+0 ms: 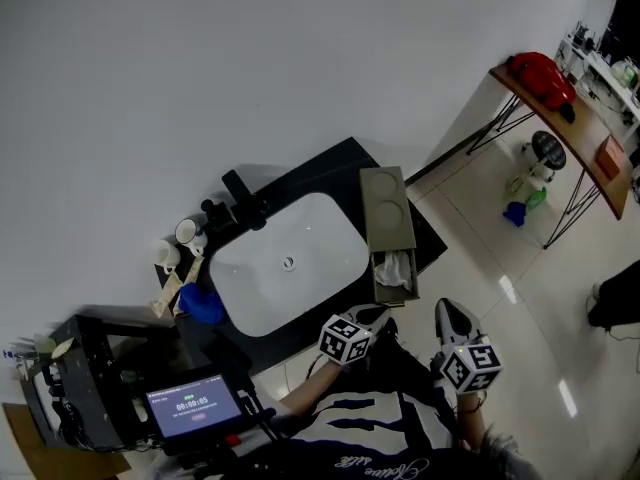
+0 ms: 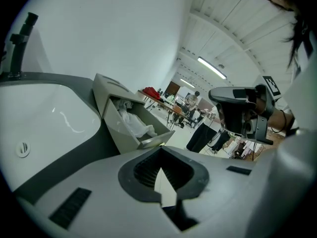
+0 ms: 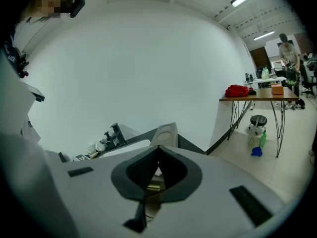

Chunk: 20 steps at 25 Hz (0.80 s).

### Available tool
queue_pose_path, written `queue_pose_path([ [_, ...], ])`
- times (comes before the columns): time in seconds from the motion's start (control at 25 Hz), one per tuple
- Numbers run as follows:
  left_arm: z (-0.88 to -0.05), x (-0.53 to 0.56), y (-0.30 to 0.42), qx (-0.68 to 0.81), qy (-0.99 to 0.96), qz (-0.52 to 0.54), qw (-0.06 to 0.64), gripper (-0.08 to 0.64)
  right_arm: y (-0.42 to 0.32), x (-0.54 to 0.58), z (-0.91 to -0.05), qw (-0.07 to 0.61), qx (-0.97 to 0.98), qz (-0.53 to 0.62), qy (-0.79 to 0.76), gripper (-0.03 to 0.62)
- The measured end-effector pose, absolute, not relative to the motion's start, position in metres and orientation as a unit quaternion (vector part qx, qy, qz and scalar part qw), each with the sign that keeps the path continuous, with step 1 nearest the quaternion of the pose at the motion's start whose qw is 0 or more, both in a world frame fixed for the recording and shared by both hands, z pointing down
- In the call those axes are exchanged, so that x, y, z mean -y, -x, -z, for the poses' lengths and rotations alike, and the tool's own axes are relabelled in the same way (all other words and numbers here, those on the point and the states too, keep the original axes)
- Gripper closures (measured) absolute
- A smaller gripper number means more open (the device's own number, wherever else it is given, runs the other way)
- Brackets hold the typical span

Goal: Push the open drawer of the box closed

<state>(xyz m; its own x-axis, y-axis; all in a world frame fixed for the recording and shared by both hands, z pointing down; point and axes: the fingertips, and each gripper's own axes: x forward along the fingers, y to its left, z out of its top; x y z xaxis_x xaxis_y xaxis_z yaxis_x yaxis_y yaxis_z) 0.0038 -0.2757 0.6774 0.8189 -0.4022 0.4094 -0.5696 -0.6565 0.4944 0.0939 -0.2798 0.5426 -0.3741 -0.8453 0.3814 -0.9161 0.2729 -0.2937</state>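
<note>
1. Currently the long grey-green rectangular box (image 1: 388, 206) is lying on the black table (image 1: 330, 168), right of centre in the head view, just beside the white oval sink basin (image 1: 290, 263).
2. Its open drawer (image 1: 396, 280) is sticking out of the box's lower end, toward the bottom of the frame, and a crumpled white cloth (image 1: 393, 266) is lying inside it.
3. The left gripper (image 1: 372, 315) is hovering just below the drawer's front, at lower centre of the head view. It is pointing up toward the drawer, and its black-and-white marker cube is facing the camera.
4. In the left gripper view, the left gripper (image 2: 159, 153) is showing its jaws drawn together at the tips with nothing between them. The drawer (image 2: 148, 142) is sitting beyond them at frame centre, near but not touching.
5. The right gripper (image 1: 455, 318) is hanging lower right of the drawer in the head view, off the edge of the table and over the pale floor.
6. In the right gripper view, the right gripper (image 3: 158, 155) is likewise showing closed, empty jaws, and the box (image 3: 166, 132) is rising just above them.
7. A black faucet (image 1: 240, 200) is standing at the basin's upper left, with white cups (image 1: 185, 234) left of it.
8. A red bag (image 1: 540, 76) is resting on a wooden side table (image 1: 590, 133) in the upper right corner.
</note>
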Motion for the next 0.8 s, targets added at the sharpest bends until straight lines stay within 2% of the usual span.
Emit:
queue_pose_path([
  [0.36, -0.674, 0.339, 0.002, 0.347, -0.871, -0.114, 0.329, 0.568, -0.110, 0.362, -0.536, 0.075, 0.831, -0.225, -0.503, 0.595],
  [0.8, -0.671, 0.400, 0.009, 0.418, -0.840, -0.104, 0.328, 0.568, -0.133, 0.411, -0.540, 0.075, 0.843, -0.231, -0.479, 0.595],
])
